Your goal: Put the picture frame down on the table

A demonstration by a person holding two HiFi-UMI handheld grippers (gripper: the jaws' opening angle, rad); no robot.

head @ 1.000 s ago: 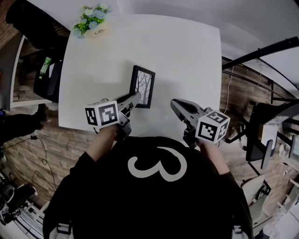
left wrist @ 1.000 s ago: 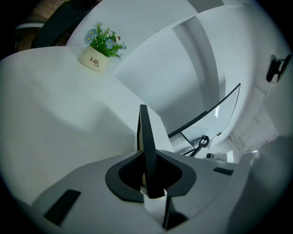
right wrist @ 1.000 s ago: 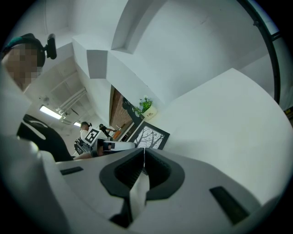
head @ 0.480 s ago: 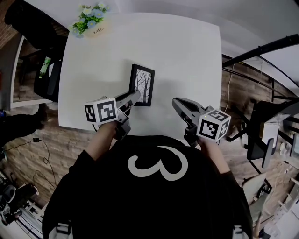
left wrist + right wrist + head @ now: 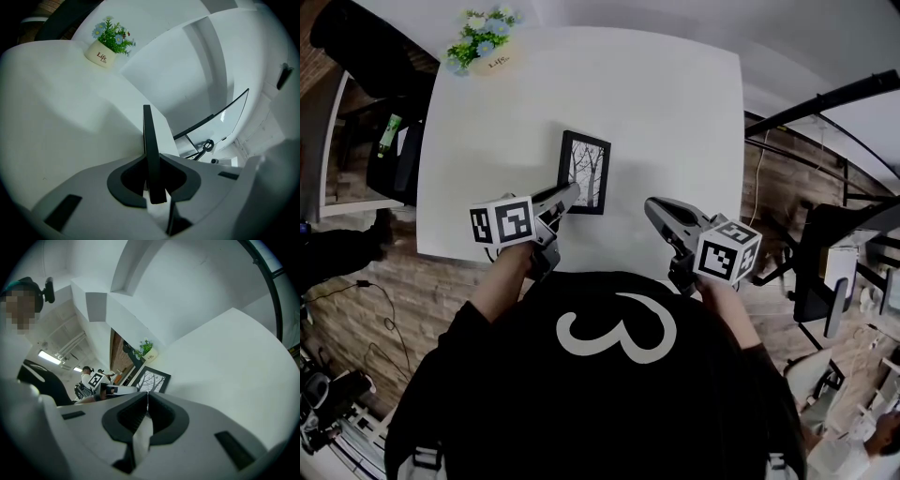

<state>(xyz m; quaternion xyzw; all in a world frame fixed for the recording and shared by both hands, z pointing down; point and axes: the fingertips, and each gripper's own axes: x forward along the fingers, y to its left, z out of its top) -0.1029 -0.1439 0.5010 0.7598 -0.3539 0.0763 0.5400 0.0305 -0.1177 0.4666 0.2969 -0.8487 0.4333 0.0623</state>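
- The picture frame (image 5: 584, 172) is black, with a print of bare trees. It is over the near middle of the white table (image 5: 675, 122), and I cannot tell whether its lower edge touches the top.
- The left gripper (image 5: 567, 195) is clamped on the frame's near left edge. In the left gripper view the frame (image 5: 149, 140) shows edge-on as a thin dark strip pinched between the two jaws.
- The right gripper (image 5: 652, 206) hangs over the table's near edge, to the right of the frame and apart from it. Its jaws are pressed together with nothing between them.
- A small pot of flowers (image 5: 483, 42) stands at the far left corner of the table, well apart from the frame.
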